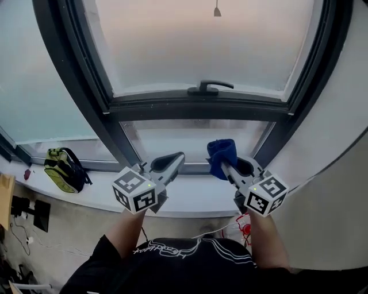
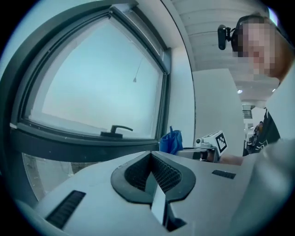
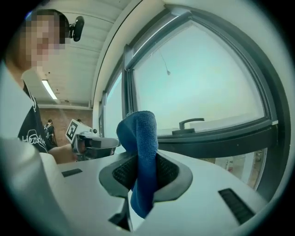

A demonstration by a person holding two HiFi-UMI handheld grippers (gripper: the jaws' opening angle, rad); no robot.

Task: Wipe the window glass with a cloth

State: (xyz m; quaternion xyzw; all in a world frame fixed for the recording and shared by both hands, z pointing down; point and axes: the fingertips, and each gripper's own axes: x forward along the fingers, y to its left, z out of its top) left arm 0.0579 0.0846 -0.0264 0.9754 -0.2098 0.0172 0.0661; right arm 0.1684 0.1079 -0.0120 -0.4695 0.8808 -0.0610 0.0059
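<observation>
A blue cloth [image 1: 221,156] [image 3: 140,152] is pinched in my right gripper [image 1: 228,166] [image 3: 140,173], which is shut on it; its folded top sticks up past the jaws. The cloth also shows in the left gripper view as a blue cloth [image 2: 171,142]. My left gripper [image 1: 172,162] [image 2: 150,171] is shut with nothing between its jaws. Both are held side by side just short of the lower window glass [image 1: 195,140]. The large upper window glass [image 1: 207,43] [image 3: 203,87] [image 2: 97,92] is frosted, with a dark handle [image 1: 208,87] [image 3: 190,122] [image 2: 116,130] on its frame.
A dark window frame [image 1: 195,106] separates the panes. A white sill [image 1: 190,198] runs below, with a green-and-black backpack [image 1: 64,169] on it at the left. A white wall [image 1: 339,126] is on the right. A cord hangs behind the upper pane [image 1: 217,10].
</observation>
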